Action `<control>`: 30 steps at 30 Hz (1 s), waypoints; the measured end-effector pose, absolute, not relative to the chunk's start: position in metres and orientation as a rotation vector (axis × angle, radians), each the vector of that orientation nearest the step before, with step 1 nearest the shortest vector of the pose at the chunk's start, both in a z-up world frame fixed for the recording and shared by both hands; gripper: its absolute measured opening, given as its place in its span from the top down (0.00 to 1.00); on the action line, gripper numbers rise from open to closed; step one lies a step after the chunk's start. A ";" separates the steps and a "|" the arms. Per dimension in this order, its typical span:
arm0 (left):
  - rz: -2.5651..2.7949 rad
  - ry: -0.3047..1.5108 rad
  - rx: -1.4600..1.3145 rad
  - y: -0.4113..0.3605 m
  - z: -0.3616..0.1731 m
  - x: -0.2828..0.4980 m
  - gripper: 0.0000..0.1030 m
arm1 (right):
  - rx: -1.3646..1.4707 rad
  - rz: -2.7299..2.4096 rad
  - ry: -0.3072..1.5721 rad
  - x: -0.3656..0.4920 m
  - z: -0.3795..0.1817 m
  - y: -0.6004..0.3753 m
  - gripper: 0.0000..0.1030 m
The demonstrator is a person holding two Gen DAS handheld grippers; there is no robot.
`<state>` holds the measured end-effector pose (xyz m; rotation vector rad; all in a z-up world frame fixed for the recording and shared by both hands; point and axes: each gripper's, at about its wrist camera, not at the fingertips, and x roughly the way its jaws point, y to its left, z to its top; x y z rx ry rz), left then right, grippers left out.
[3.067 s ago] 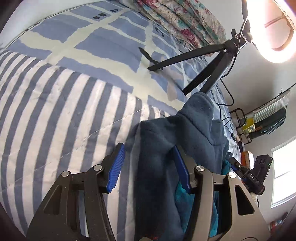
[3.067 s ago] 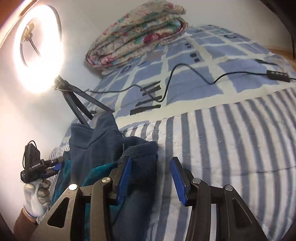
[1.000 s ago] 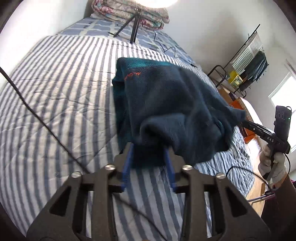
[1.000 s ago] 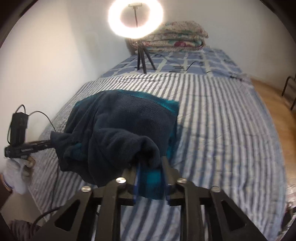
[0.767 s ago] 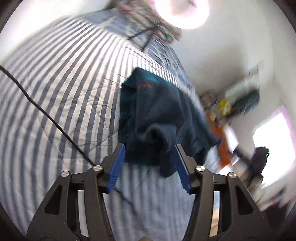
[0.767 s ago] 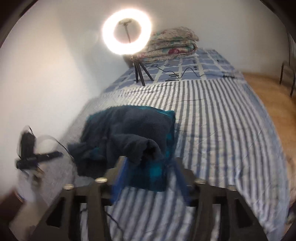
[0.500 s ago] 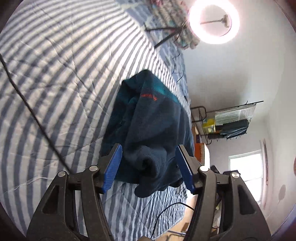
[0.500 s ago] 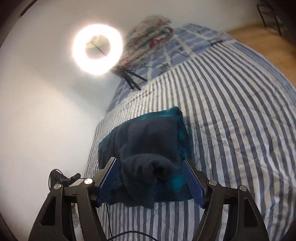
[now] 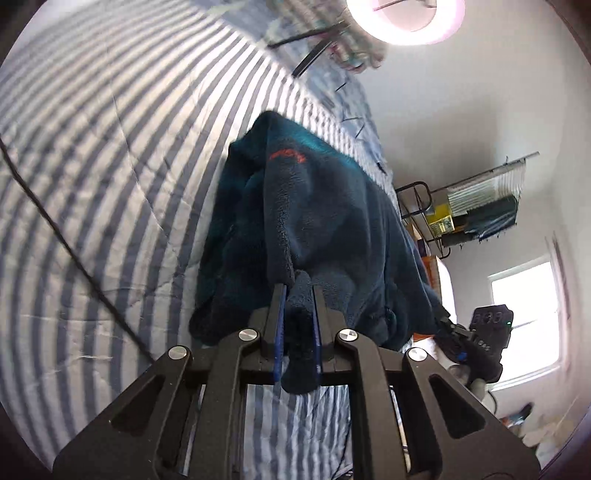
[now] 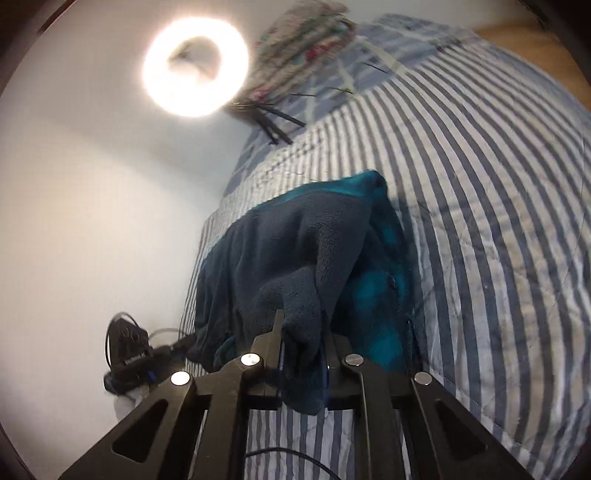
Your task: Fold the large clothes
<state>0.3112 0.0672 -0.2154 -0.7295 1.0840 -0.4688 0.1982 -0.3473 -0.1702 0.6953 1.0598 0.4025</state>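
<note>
The fleece (image 9: 332, 221) is thick, soft and limp, with some weight for a garment: it sags and bunches wherever nothing holds it, and its pile should keep it from slipping between pads. It is best taken at two corners of one edge, well apart, so the span between them hangs straight. It lies in a heap on the striped bed (image 9: 92, 147), near the bed's edge, teal lining showing under the navy outer face.

The left gripper (image 9: 297, 295) comes in low, pointing up the bed toward the ring light (image 9: 406, 22), jaws together and clamped on a thick bunch of the near edge. The right gripper (image 10: 301, 325) comes in low in the same way, at the opposite end of that edge, jaws likewise clamped on a fold of fleece. Both bites look deep; neither looks likely to pull free
</note>
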 end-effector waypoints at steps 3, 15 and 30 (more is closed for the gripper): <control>-0.453 1.083 -0.729 0.077 -0.221 0.300 0.91 | 0.674 0.424 1.036 0.175 -0.159 -0.352 0.90; -0.369 1.124 -0.450 0.047 -0.237 0.289 0.78 | 0.475 0.315 1.164 0.161 -0.215 -0.339 0.85; -0.383 0.822 -0.337 -0.004 -0.119 0.347 0.67 | 0.145 0.403 0.865 0.215 -0.078 -0.271 0.69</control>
